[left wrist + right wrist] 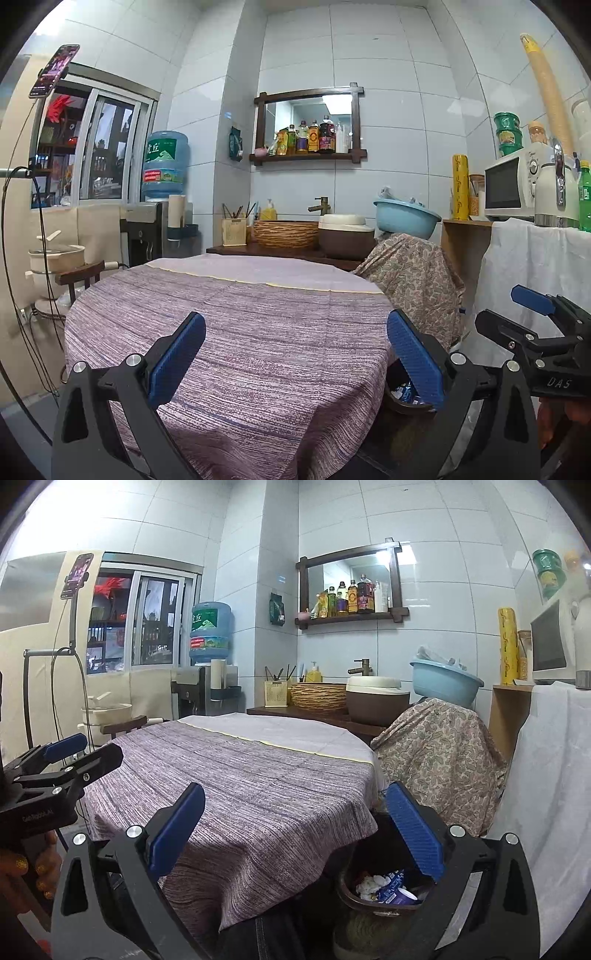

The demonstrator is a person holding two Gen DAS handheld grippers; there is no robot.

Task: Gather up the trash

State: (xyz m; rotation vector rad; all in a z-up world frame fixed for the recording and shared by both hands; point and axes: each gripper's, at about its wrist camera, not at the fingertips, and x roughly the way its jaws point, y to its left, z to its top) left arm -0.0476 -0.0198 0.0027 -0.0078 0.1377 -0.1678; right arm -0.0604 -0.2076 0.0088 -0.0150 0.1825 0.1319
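A brown bin (351, 893) stands on the floor by the table's right edge. It holds trash (384, 886): crumpled white paper and blue-white wrappers. Part of the bin also shows in the left wrist view (402, 402). My left gripper (295, 354) is open and empty, held over the purple striped tablecloth (240, 332). My right gripper (295, 834) is open and empty, above the table edge with its right finger over the bin. The tablecloth (240, 775) shows no trash on it. Each gripper appears in the other's view, the right one (532, 325) and the left one (66, 757).
A paisley-covered chair (439, 753) stands right of the table. Behind the table is a counter with a wicker basket (317, 696), a brown pot (376, 698) and a blue basin (443, 679). A water dispenser (210, 635) stands back left. A white-draped shelf (535, 258) carries a microwave (509, 186).
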